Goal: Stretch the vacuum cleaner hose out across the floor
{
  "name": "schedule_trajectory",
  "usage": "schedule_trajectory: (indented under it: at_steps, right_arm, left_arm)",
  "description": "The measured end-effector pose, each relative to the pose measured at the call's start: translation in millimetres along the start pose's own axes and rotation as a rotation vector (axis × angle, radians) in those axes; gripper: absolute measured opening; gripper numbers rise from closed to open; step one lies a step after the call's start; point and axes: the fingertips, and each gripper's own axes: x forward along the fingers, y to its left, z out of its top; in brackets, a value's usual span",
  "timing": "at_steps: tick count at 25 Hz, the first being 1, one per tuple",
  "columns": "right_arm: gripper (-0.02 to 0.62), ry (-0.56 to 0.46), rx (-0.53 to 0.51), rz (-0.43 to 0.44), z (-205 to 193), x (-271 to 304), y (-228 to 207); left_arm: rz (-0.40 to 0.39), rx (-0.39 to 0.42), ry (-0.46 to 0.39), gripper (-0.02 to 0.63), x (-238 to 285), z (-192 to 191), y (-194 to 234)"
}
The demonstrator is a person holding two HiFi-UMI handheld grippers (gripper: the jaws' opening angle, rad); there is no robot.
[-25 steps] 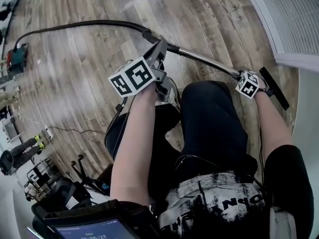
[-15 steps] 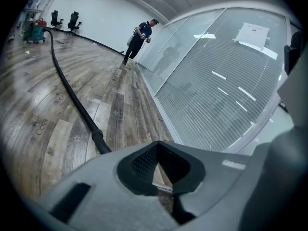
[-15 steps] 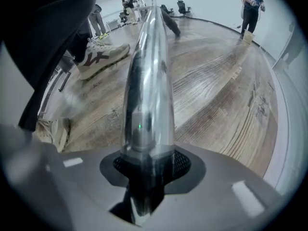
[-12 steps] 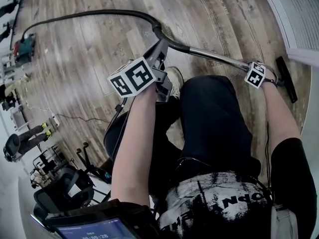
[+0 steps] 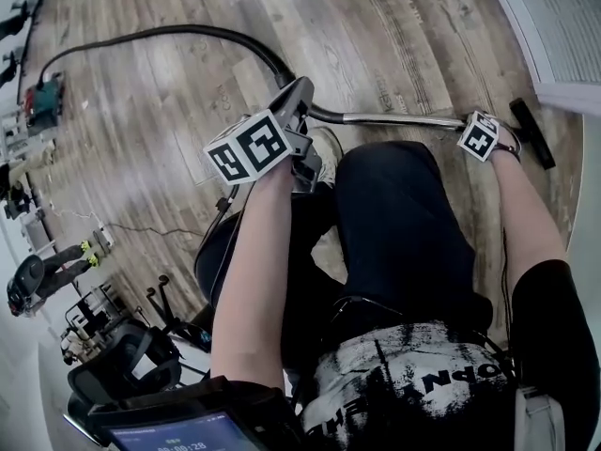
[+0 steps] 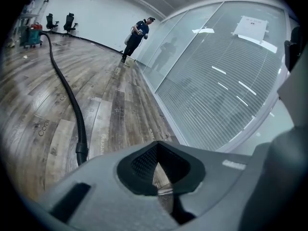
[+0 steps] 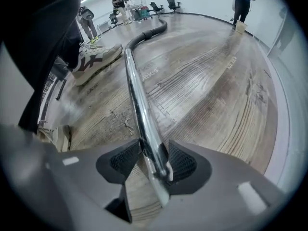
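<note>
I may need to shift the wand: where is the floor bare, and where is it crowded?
The wood floor is bare between the hose and the glass wall, and again inside the hose's curve, toward the vacuum cleaner. It is crowded at the head view's lower left, among the stands and chairs, and by the person's legs below the wand.

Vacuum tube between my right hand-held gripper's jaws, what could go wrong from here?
The jaws of the right hand-held gripper have just been opening with the metal tube between them; unclamped, it could roll or snag a jaw on withdrawal. The hose bows across the floor, not yet straight. The shoe beside the tube could kick it.
</note>
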Motion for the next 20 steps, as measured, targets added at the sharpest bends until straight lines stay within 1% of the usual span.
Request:
schedule_trajectory:
  at_steps: [4,7,8,10,11,13,14,17,20]
  right_arm:
    - [0.198,-0.012,0.019,-0.018,-3,-5,-1]
    - [0.169,-0.027,0.017,-0.032,0,-11,1]
    - [0.152,-0.036,0.022,-0.034,2,-13,1]
    - [0.081,-0.051,0.029,-0.037,4,-18,0]
    - [0.067,-0.054,0.028,-0.038,5,-20,2]
    - [0.018,-0.059,0.031,-0.034,6,-25,5]
    - [0.006,-0.065,0.042,-0.029,7,-27,4]
    - [0.006,-0.091,0.106,-0.015,15,-31,-5]
    - [0.006,-0.082,0.132,0.0,23,-30,-7]
  left_arm:
    - [-0.003,0.008,0.002,-0.002,4,-2,-2]
    - [-0.004,0.022,0.012,-0.001,6,-5,-2]
    - [-0.003,0.031,0.015,0.0,7,-6,-2]
    - [0.0,0.05,0.017,-0.001,8,-6,-1]
    - [0.0,0.056,0.017,-0.001,9,-6,-2]
    - [-0.004,0.065,0.021,-0.001,10,-4,-3]
    - [-0.012,0.068,0.028,0.0,13,-3,-3]
    - [-0.035,0.092,0.045,-0.001,23,0,-2]
    - [-0.018,0.157,0.083,0.0,34,5,12]
